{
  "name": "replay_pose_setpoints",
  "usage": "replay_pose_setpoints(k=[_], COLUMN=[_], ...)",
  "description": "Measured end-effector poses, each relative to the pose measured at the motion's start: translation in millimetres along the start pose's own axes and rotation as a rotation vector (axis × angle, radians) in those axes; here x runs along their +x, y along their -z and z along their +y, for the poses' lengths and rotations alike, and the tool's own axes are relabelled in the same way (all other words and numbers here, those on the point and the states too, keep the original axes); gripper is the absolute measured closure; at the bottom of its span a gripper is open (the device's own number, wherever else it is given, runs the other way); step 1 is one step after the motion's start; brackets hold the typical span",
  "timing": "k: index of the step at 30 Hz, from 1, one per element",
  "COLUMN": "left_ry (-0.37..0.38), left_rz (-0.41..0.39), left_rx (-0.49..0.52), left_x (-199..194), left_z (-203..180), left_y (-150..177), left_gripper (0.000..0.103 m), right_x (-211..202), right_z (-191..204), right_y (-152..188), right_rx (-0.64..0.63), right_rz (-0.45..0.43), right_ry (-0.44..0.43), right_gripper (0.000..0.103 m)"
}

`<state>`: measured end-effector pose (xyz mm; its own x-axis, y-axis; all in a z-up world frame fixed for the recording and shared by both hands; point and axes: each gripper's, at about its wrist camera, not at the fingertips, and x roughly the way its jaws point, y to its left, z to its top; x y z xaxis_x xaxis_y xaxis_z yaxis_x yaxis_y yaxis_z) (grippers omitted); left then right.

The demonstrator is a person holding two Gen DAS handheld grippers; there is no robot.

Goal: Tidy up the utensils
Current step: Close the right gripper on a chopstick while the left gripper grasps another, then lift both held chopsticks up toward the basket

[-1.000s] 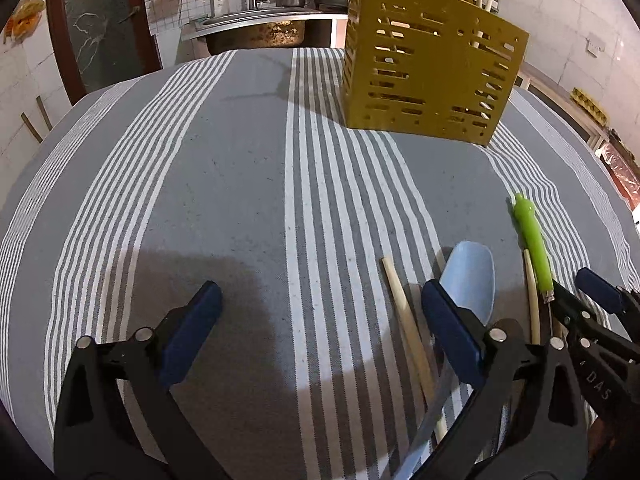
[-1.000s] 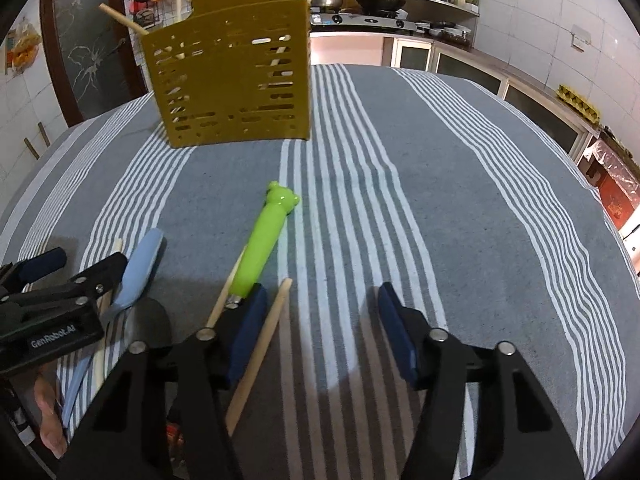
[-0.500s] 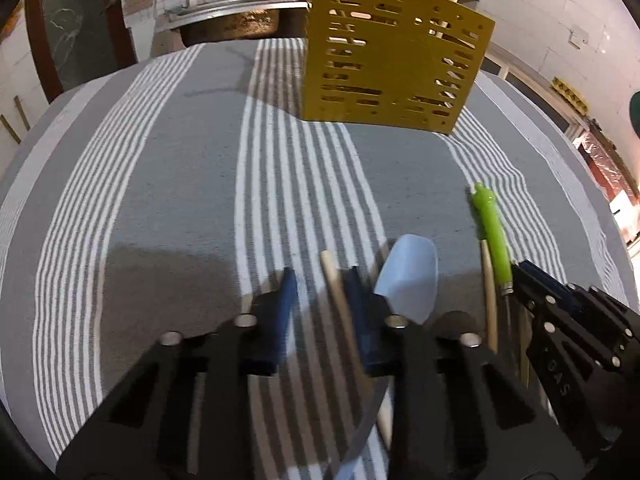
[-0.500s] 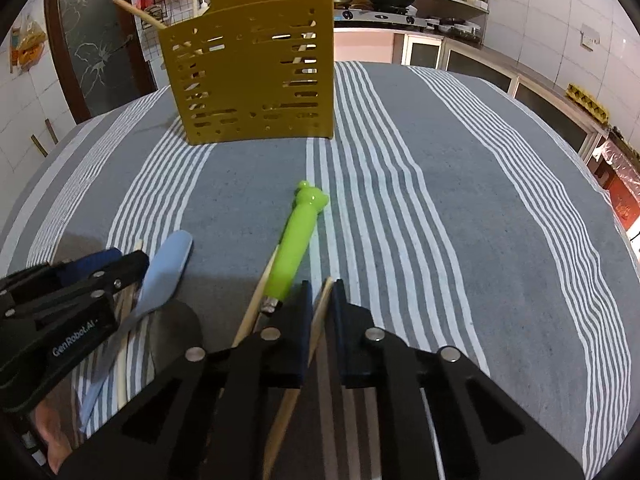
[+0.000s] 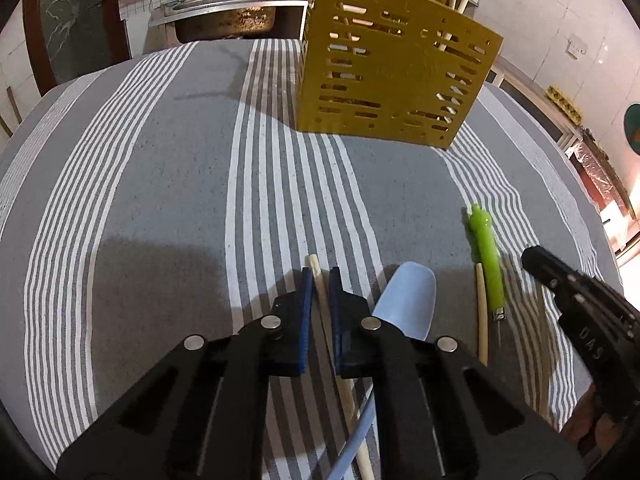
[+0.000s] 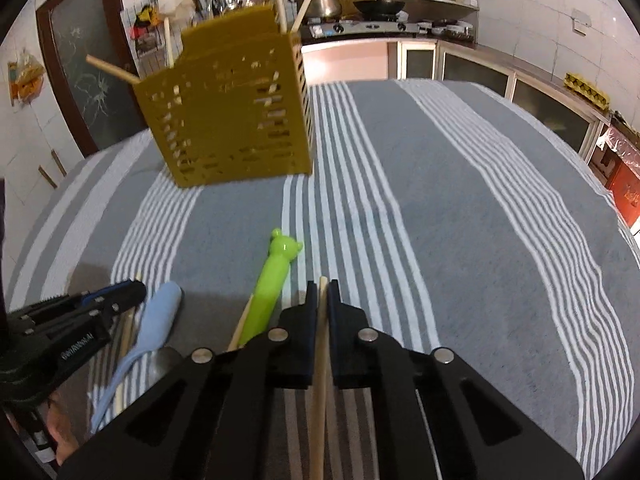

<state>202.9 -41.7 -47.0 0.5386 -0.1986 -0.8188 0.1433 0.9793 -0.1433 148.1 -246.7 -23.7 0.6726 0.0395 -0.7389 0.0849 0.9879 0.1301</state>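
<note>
since two loose chopsticks lay side by side within reach, took one per gripper: left gripper pinched tight on the left chopstick, right gripper pinched tight on the right chopstick. gripped each stick near its far tip with the shaft running back between the pads, probably to keep the length aligned with the fingers for a tip-first drop into a slot. left on the striped cloth, between the two grippers: blue spoon, green bear-handled utensil and a third chopstick just beside it. stood upright farther back: yellow slotted holder, already carrying several sticks, well apart from both grips and judged the destination.
</note>
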Motion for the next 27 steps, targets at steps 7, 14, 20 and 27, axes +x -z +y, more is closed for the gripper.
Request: replay_pose_setpoints(k=[7, 14, 20, 27], left_ry=[-0.003, 0.003, 0.008, -0.017], left_rz=[-0.085, -0.176, -0.241, -0.354], left_rx=[0.016, 0.043, 0.033, 0.034], left_x=[-21.9, -47.8, -67.4, -96.1], left_z=[-1.4, -3.7, 0.8, 4.9], left_y=[-6.7, -16.0, -21.6, -24.0], left_gripper=[0.097, 0.099, 0.099, 0.099], right_x=[-19.3, -28.4, -41.3, -62.9], right_z=[-6.2, -8.4, -9.9, -4.8], right_y=[-13.4, -23.6, -26.5, -32.7], right_rx=[0.035, 0.04, 0.036, 0.009], right_rz=[-0.098, -0.144, -0.188, -0.282], right_ry=[-0.029, -0.033, -0.031, -0.02], right_gripper=[0.098, 0.098, 0.098, 0.098])
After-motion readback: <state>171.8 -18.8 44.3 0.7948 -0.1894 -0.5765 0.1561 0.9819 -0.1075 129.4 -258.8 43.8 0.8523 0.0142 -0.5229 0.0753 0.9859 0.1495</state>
